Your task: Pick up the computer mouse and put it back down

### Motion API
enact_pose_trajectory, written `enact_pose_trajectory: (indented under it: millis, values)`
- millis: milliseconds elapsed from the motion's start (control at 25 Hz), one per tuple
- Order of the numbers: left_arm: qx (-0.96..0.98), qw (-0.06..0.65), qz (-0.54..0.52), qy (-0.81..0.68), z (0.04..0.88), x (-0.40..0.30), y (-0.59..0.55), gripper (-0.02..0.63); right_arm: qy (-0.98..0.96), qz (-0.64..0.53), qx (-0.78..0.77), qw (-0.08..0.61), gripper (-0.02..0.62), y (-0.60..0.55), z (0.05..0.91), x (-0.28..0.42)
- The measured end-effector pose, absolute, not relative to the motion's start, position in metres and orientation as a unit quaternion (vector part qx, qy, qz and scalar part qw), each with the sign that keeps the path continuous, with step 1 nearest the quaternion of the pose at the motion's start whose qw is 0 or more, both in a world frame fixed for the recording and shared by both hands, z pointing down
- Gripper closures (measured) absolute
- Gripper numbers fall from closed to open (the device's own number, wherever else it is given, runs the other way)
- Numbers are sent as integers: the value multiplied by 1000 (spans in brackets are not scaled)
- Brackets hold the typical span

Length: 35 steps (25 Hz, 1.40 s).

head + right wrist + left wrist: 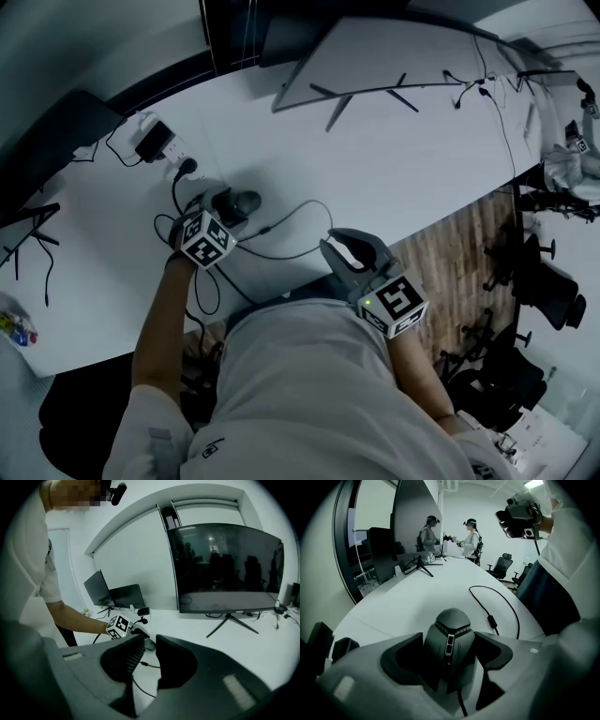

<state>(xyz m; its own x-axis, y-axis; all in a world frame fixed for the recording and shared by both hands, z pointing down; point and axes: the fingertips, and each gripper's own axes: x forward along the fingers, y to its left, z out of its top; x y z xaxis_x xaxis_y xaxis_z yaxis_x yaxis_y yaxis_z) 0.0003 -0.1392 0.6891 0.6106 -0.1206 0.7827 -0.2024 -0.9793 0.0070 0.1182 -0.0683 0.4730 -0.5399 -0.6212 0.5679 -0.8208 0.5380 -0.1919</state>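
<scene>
One mouse rests on the counter inside the spread left claw; the right claw is narrowly parted, empty.

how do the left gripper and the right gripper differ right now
The left gripper's jaws stand wide apart; the right gripper's leave only a narrow gap. The left gripper straddles the mouse, which sits on the desk; the right gripper has nothing between its jaws, only desk and a cable beyond them. Both are handheld and carry a marker cube.
</scene>
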Motion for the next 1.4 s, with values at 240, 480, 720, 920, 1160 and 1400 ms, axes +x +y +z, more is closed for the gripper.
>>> enact_pose_trajectory:
  millis: [240, 480, 720, 920, 1160, 1400]
  values:
    - [896, 47, 434, -85, 688, 3, -137, 276, -848, 227, 426, 219, 512, -67, 473, 118]
    - [894, 56, 435, -90, 682, 2, -129, 279, -850, 225, 427, 212, 512, -65, 471, 119]
    - [901, 60, 414, -118, 657, -1, -124, 281, -854, 222, 422, 207, 512, -59, 467, 118]
    - [907, 59, 387, -158, 624, -9, -124, 282, -862, 214, 414, 201, 512, -54, 463, 113]
    - [912, 60, 346, -211, 577, -25, -118, 282, -871, 201, 404, 193, 512, -46, 456, 104]
    - [913, 47, 311, -260, 529, -46, -102, 282, -882, 182, 393, 183, 512, -41, 444, 94]
